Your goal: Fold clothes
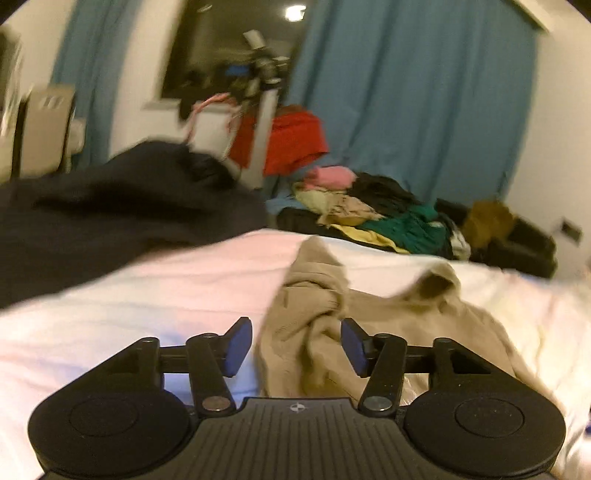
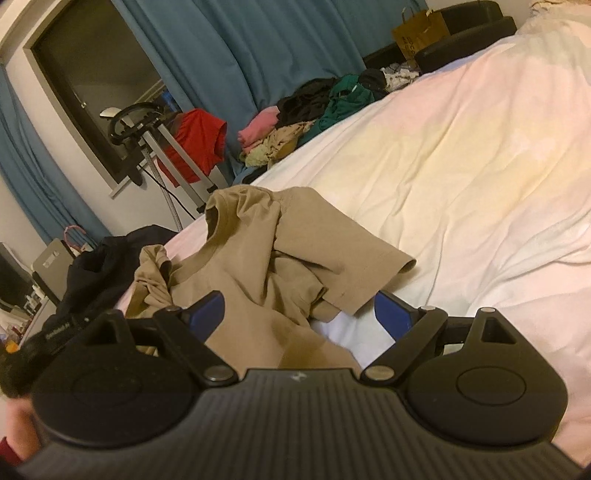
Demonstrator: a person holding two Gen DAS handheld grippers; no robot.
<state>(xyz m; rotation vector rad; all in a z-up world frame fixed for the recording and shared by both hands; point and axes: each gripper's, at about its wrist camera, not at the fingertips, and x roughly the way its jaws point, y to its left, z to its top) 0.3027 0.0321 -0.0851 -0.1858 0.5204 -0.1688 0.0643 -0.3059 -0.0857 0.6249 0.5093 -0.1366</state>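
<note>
Sleeve (image 2: 364,275) of the crumpled tan T-shirt (image 1: 373,332) on the white bed (image 2: 480,166) lies between the right gripper (image 2: 299,314)'s wide-apart jaws, nearer than the left gripper (image 1: 295,345), also apart, holding nothing.

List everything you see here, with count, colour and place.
Shirt: one, tan, crumpled on the bed.
Bed sheet: one, white, under the shirt.
Dark garment: one, black, far-left of the bed.
Clothes pile: one, mixed colours, beyond the bed.
Red garment: one, hanging on a stand.
Curtains: blue, back wall.
Paper bag: one, brown, far corner.
Left tool: black, blue pads, open over the shirt.
Right tool: open, straddling the shirt.
</note>
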